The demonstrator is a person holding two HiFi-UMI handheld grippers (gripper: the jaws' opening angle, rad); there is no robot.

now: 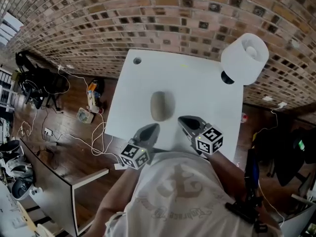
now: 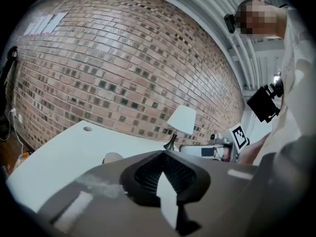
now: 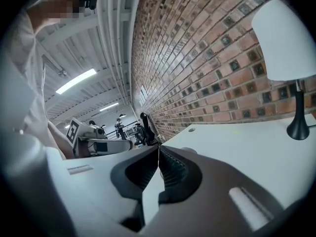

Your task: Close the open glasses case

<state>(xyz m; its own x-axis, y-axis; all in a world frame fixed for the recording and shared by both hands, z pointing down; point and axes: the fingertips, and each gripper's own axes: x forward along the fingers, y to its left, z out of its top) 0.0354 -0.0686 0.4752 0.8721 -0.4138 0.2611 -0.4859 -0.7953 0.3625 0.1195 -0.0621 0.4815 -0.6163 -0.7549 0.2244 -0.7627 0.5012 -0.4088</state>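
A grey-beige oval glasses case (image 1: 159,105) lies on the white table (image 1: 197,88) with its lid down. It peeks out beside the jaws in the left gripper view as the case (image 2: 112,157) and in the right gripper view as the case (image 3: 190,150). My left gripper (image 1: 156,126) hangs near the table's front edge, just short of the case, its jaws pressed together with nothing between them. My right gripper (image 1: 180,118) is to the right of it, also shut and empty. Neither touches the case. Each gripper view shows closed jaws: left gripper (image 2: 162,152), right gripper (image 3: 158,147).
A white-shaded lamp (image 1: 244,58) on a black stem stands at the table's far right corner. A cable hole (image 1: 137,60) sits at the far left corner. A brick wall (image 1: 148,19) runs behind the table. Cables and clutter (image 1: 89,112) lie on the wooden floor at left.
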